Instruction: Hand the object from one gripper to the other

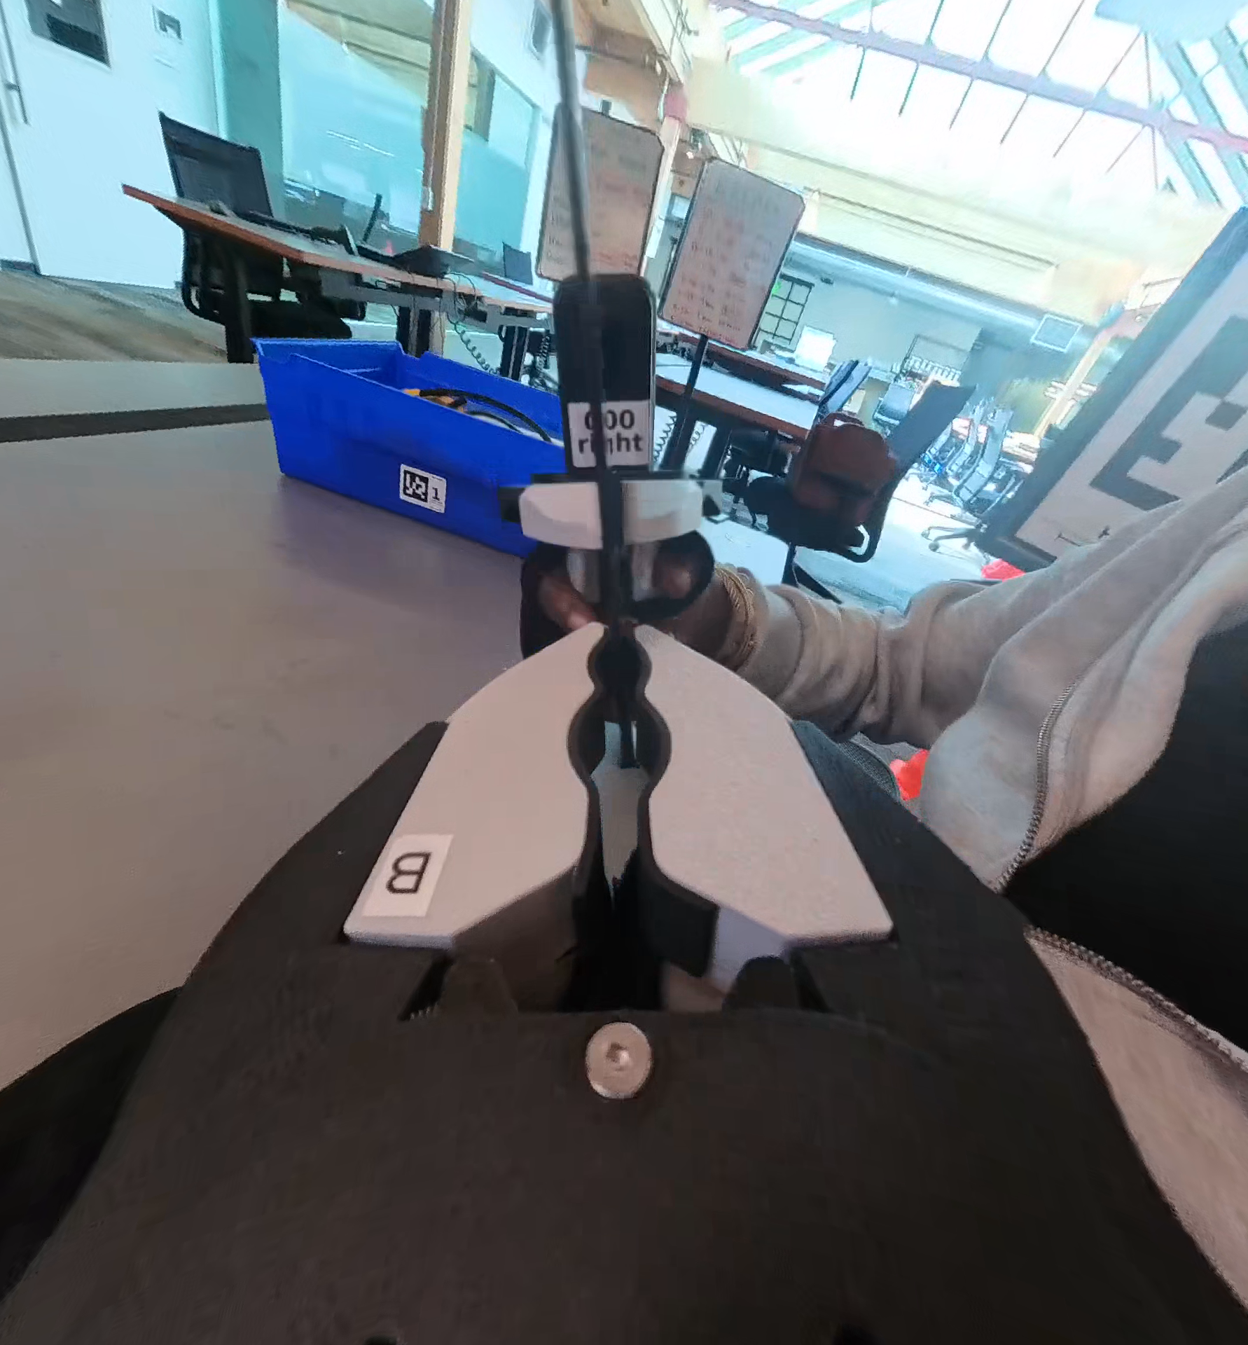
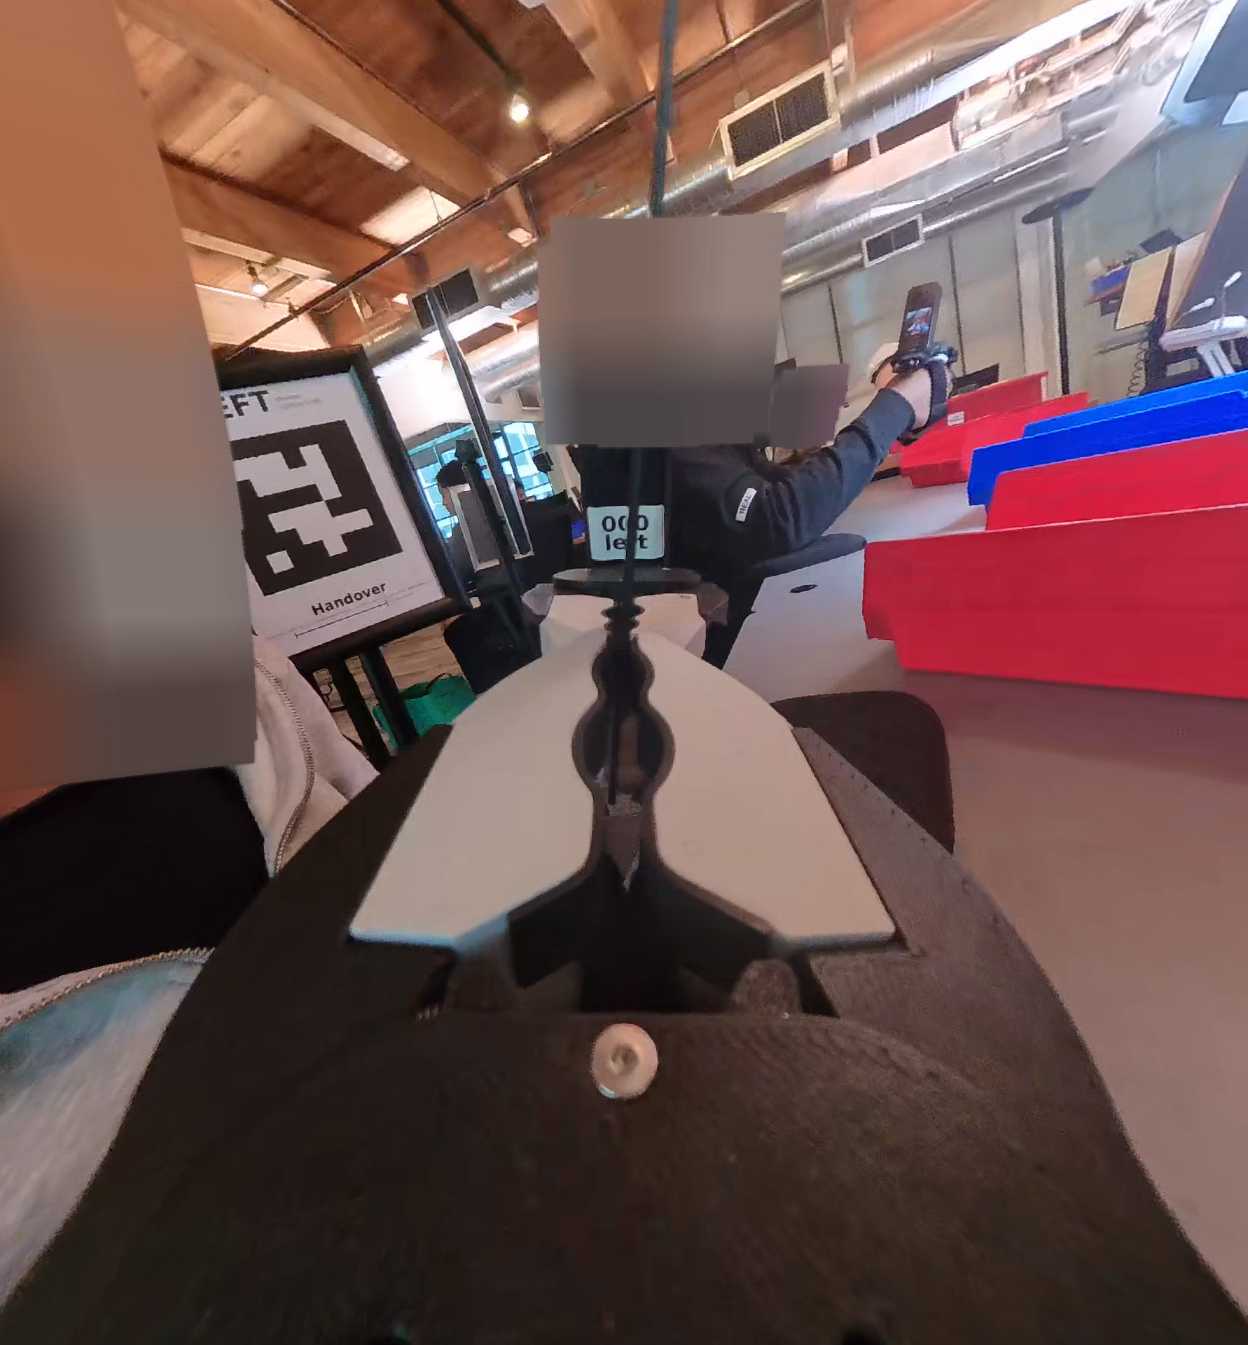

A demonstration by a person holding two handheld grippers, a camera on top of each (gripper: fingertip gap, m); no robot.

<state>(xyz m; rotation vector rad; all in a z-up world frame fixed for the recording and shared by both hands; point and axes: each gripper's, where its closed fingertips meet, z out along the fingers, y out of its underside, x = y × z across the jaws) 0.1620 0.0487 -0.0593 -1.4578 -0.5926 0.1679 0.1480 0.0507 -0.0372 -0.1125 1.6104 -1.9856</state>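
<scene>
In the left wrist view the left tool (image 1: 619, 640) is closed on a thin black rod (image 1: 583, 218), with the right tool (image 1: 610, 509) facing it just beyond and pinching the same rod. The blue bin (image 1: 359, 437) sits on the grey tabletop (image 1: 133, 619) behind. In the right wrist view the right tool (image 2: 625, 640) is likewise closed on the rod (image 2: 661, 109). Both grip it, so release seems what remains. Red bins (image 2: 1087, 597) lie right of the rod, under wooden ceiling beams.

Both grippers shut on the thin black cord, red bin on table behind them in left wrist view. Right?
Bin is blue, not red, per the left wrist view. Rest holds: left gripper and right gripper both shut on the thin black cord.
</scene>
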